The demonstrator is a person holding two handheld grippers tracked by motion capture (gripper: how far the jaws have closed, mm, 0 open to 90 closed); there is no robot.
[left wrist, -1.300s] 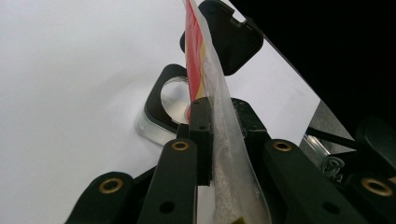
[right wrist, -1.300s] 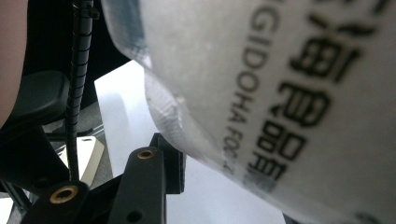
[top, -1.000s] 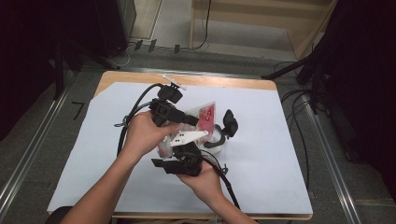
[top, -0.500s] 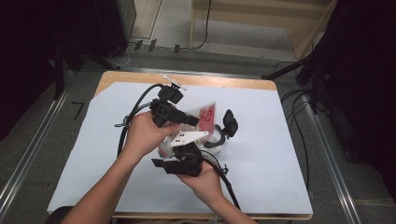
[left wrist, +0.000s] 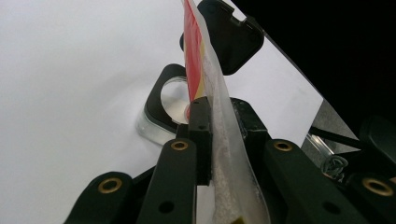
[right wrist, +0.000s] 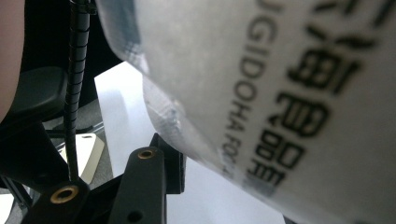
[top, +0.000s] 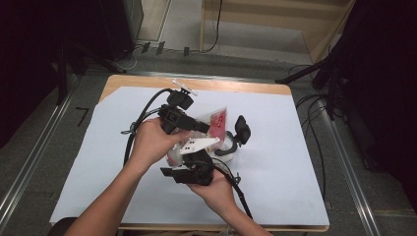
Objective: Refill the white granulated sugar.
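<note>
High view: found clear food pouch (top: 216, 123) held above the white table cover (top: 295, 162), over a lidded black container (top: 235, 140); left gripper (left wrist: 219, 116) pinched tight on pouch edge; right gripper (top: 194, 167) apparently clamped around pouch body, contact obscured; advised steady opposing hold, no twisting; pouch print cropped; container contents unreadable.

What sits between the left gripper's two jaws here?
The edge of a translucent food pouch, pinched flat by the left gripper, in the left gripper view.
</note>
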